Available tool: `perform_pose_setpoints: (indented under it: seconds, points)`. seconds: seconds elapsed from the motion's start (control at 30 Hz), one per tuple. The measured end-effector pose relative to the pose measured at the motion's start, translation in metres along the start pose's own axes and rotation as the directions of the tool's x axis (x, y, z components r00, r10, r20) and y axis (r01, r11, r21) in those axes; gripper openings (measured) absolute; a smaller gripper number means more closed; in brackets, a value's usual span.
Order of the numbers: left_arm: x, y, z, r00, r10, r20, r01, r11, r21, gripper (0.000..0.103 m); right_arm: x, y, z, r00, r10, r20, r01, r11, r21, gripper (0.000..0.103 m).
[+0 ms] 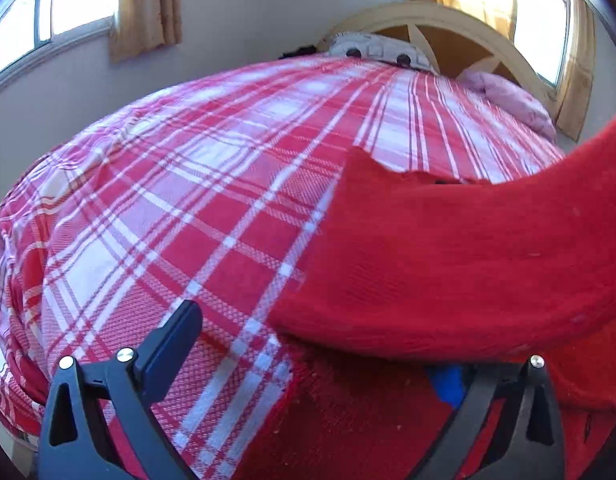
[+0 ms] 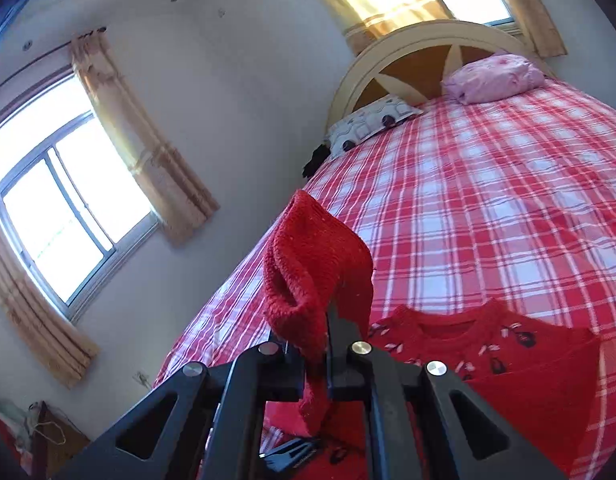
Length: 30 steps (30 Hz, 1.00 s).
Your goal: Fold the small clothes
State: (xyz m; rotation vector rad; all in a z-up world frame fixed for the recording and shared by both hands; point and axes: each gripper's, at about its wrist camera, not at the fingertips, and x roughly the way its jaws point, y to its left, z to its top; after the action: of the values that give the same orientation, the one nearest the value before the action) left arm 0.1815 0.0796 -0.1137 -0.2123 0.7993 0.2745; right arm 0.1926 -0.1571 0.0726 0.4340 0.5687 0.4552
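This is a bedroom in a home. A wide bed [image 2: 487,208] with a red and white checked sheet [image 1: 188,208] fills most of the room. It has an arched wooden headboard [image 2: 407,56], two pillows [image 2: 371,122] and a folded pink blanket [image 2: 493,78]. Windows [image 2: 64,216] with beige curtains [image 2: 148,140] are in the plain walls.

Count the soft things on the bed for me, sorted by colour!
Red: 1, the red sweater, its sleeve pinched in the right gripper.
Pink: 1, the pink folded bundle.
White patterned: 1, the pillow.
Total: 3.
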Motion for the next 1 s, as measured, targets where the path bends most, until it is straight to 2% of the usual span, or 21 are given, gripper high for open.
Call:
perform_pose_setpoints:
  seconds: [0.1,0.27,0.37,0.57,0.77,0.87,1.0]
  points:
    - [-0.005,0.001,-0.002,1.000,0.026,0.006,-0.027,0.999,0.039,0.102,-0.022,-0.017,0.008,0.998,-0.016,0.055,0.016,1.000,0.010,0.006]
    - [-0.022,0.007,-0.013,0.999,-0.037,-0.017,0.038,0.996,0.081,0.102,-0.046,-0.052,0.001,0.996,-0.054,0.077,0.051,0.998,0.047,0.006]
    - [-0.037,0.010,-0.019,0.998,-0.069,0.007,0.068,0.992,0.107,0.102,-0.052,-0.084,-0.019,0.993,-0.105,0.052,0.101,0.991,0.084,0.006]
    - [-0.061,0.006,-0.007,0.987,-0.105,0.119,0.087,0.985,0.148,0.102,-0.044,-0.156,-0.080,0.981,-0.193,-0.036,0.196,0.959,0.203,0.006]
    - [-0.050,-0.016,0.010,0.984,-0.109,0.142,0.083,0.981,0.177,0.102,-0.032,-0.190,-0.130,0.951,-0.288,-0.108,0.306,0.924,0.230,0.006]
    - [-0.037,-0.027,0.012,0.991,-0.082,0.107,0.061,0.981,0.187,0.102,-0.039,-0.203,-0.142,0.963,-0.256,-0.088,0.270,0.923,0.275,0.007]
    - [-0.016,-0.019,0.007,0.997,-0.016,0.072,0.003,0.985,0.175,0.102,-0.058,-0.215,-0.143,0.970,-0.230,-0.080,0.243,0.911,0.334,0.008]
